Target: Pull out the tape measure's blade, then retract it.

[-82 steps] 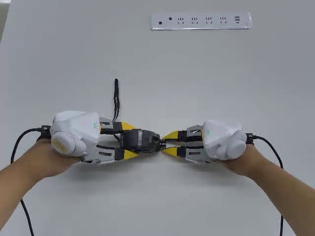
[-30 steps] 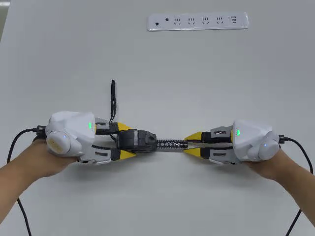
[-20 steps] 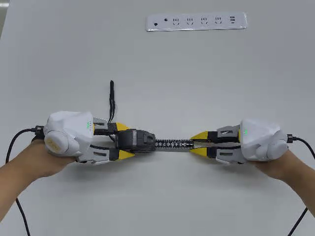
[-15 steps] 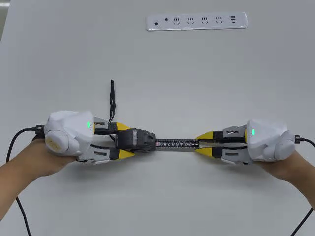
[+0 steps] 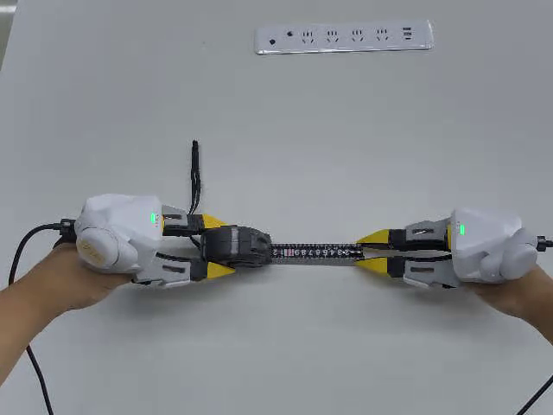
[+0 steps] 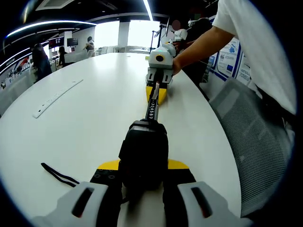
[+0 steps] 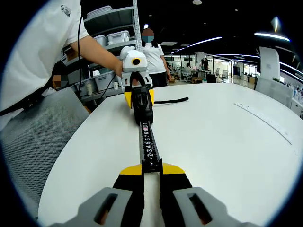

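- Basically, a white workbench [image 5: 285, 130] in an open office with ceiling strip lights; a mesh chair [image 7: 33, 142] stood beside it.
- One tape measure [image 5: 237, 246] sat near the bench's front edge, long axis left–right, mouth facing right; its blade [image 5: 315, 252] ran out flat to the right.
- Left gripper [image 5: 218, 246] had its jaws clamped on the tape measure's body from both sides.
- Right gripper [image 5: 370, 250] had its jaws pressed together on the blade's end; the hook was hidden, so it was probably pinched there.
- Counts: one tape measure, two grippers, one power strip [image 5: 343, 37] far back, one black strap [image 5: 196, 177] behind the body.
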`<move>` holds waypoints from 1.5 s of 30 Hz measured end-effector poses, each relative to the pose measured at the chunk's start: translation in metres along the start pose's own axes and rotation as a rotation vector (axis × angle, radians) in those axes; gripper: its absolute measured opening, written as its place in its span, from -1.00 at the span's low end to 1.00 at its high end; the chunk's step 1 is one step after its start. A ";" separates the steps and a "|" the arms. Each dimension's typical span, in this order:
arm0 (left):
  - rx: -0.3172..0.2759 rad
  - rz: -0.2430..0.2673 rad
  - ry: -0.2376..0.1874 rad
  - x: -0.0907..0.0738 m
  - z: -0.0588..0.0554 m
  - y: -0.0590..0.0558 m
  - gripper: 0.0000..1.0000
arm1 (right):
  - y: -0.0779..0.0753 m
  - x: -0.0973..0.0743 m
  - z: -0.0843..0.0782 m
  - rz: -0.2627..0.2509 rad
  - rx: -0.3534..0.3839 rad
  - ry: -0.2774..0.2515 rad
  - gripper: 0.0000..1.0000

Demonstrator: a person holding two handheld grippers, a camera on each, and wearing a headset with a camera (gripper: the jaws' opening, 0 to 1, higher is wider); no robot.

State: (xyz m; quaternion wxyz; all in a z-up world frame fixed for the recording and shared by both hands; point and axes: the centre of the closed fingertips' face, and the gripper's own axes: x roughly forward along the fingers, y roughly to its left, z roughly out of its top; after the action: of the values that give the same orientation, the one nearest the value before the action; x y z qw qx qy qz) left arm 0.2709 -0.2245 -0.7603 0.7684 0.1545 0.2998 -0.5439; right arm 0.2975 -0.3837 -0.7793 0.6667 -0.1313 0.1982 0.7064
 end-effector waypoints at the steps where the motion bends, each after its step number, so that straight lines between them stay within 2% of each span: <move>1: -0.001 0.000 0.000 0.000 0.000 0.000 -0.43 | 0.000 -0.001 0.000 -0.003 -0.006 0.005 -0.83; 9: -0.005 -0.002 0.002 0.001 -0.001 0.000 -0.43 | 0.000 -0.014 -0.001 -0.005 0.005 0.013 -0.83; 45: -0.005 0.000 0.012 0.002 -0.001 -0.002 -0.43 | -0.008 -0.082 -0.027 -0.039 0.021 0.051 -0.84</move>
State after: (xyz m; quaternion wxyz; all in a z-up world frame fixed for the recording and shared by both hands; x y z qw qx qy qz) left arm 0.2695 -0.2261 -0.7617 0.7670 0.1560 0.3056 -0.5422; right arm 0.3102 -0.4686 -0.7668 0.6764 -0.1460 0.2202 0.6875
